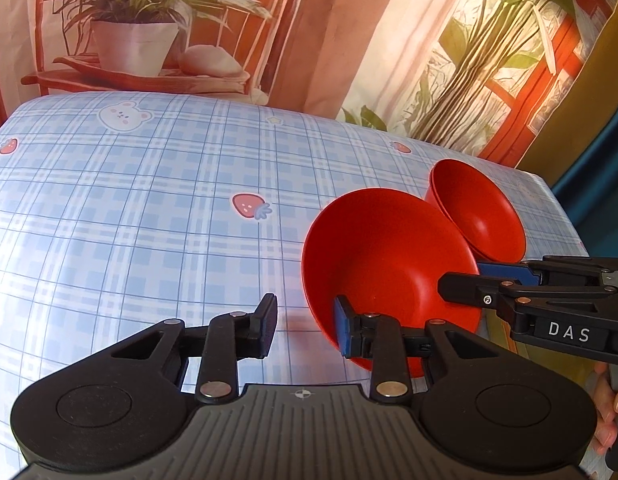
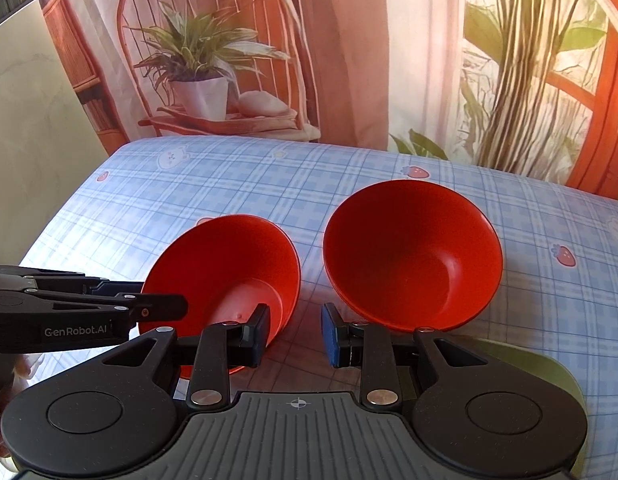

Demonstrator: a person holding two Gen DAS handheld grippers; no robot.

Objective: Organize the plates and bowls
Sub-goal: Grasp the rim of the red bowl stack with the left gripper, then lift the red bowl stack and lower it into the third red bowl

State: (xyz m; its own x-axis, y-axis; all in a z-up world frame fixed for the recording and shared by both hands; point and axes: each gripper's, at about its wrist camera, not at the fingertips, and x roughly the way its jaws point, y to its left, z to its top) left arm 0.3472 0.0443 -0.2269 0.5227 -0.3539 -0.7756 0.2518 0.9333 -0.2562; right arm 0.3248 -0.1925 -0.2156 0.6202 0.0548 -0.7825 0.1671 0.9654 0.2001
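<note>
**Closing in on two red bowls from both sides**

Seen from the left wrist: left gripper spread wide, nothing between the pads, right blue pad overlapping the near rim of the nearer red bowl, contact impossible to confirm. Second red bowl just behind, rims seeming to touch or overlap. Both resting on the blue plaid tablecloth, toward the right end. Right gripper reaching in from the right across that bowl's far edge; fingers seen edge-on, so spread hard to judge here.

Seen from the right wrist: right gripper released, gap clear, aimed at the strip of cloth between the left bowl and the right bowl, here plainly apart by a narrow strip. Left gripper coming in from the left at the left bowl's rim, its fingers appearing nearly together in profile, holding nothing evident.

Probably the grasp before nesting one bowl in the other. Best done by picking one rim per tool, setting one pad inside and one outside the wall, closing squarely, then lifting level to avoid slip on smooth plastic. Worth keeping the two tools from colliding.

Hidden: bowl bases behind gripper bodies; a pale green object at lower right, cut off, possibly a plate. Hand only partly visible at frame edges.
</note>
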